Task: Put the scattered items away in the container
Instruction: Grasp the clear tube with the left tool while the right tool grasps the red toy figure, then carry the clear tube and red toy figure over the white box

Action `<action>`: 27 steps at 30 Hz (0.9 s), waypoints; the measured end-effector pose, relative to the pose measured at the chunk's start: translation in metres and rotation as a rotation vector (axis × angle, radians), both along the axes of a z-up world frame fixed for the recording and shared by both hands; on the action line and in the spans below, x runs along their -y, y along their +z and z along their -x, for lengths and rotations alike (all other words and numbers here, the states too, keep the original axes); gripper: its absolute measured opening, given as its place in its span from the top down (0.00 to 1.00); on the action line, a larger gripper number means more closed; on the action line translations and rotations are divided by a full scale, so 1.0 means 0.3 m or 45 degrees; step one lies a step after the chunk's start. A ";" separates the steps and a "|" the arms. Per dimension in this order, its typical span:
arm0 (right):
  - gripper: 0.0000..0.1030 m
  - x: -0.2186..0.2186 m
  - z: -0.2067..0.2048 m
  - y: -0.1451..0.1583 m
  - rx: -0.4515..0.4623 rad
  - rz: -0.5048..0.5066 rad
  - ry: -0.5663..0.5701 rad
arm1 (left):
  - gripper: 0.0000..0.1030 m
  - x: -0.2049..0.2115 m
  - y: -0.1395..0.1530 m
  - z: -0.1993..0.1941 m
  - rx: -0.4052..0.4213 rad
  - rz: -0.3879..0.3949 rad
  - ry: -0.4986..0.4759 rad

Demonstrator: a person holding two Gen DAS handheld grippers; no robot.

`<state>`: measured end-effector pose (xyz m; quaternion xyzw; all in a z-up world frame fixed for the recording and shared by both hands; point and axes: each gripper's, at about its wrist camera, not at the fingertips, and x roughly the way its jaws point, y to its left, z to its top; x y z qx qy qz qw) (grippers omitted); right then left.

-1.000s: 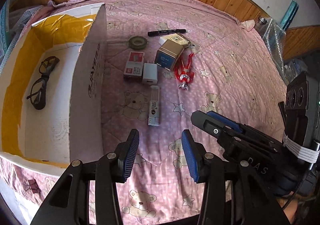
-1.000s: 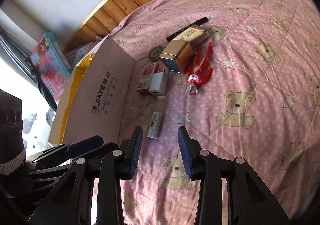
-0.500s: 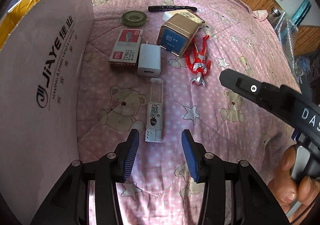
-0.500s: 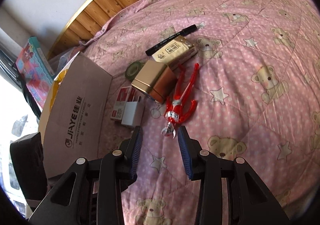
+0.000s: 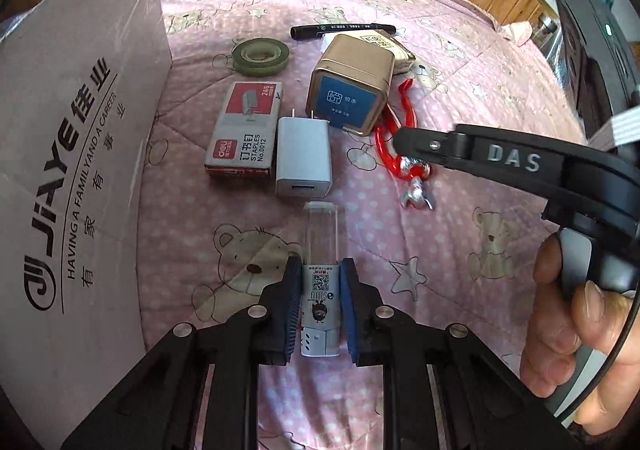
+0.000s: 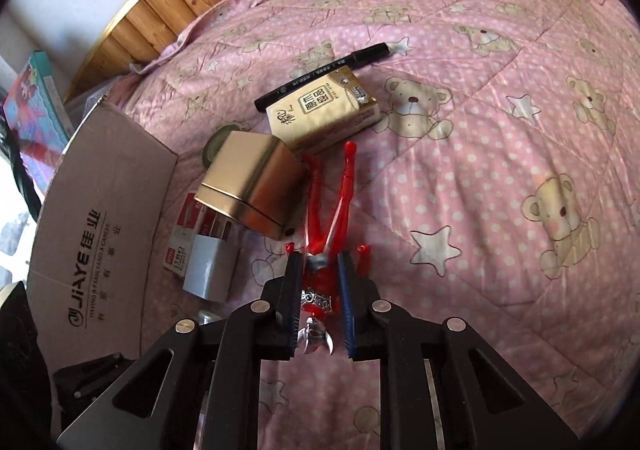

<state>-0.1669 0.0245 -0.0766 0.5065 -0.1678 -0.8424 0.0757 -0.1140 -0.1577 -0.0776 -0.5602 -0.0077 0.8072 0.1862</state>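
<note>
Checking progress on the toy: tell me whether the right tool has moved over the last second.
Yes. The right tool has advanced away from the cardboard box toward the red toy figure, which now sits between its fingers.
</note>
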 end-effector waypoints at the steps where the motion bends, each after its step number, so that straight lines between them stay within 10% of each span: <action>1: 0.84 -0.010 -0.015 0.010 -0.003 0.021 -0.011 | 0.81 0.006 0.010 -0.007 -0.002 -0.019 -0.003; 4: 0.98 -0.027 -0.052 0.044 -0.029 0.046 -0.034 | 0.81 0.023 0.045 -0.026 -0.007 -0.069 -0.006; 12: 0.94 -0.015 -0.069 0.041 -0.022 -0.047 -0.058 | 0.81 0.027 0.116 -0.036 -0.027 -0.131 0.014; 16: 0.72 0.008 -0.034 -0.016 0.024 -0.037 0.010 | 0.81 0.039 0.121 -0.051 -0.016 -0.134 0.032; 19: 0.78 0.069 -0.032 -0.015 -0.040 -0.199 0.088 | 0.81 0.046 0.111 -0.062 -0.007 -0.128 0.035; 27: 0.80 -0.013 -0.148 0.099 -0.085 -0.055 -0.018 | 0.81 0.043 0.181 -0.074 -0.070 -0.153 0.038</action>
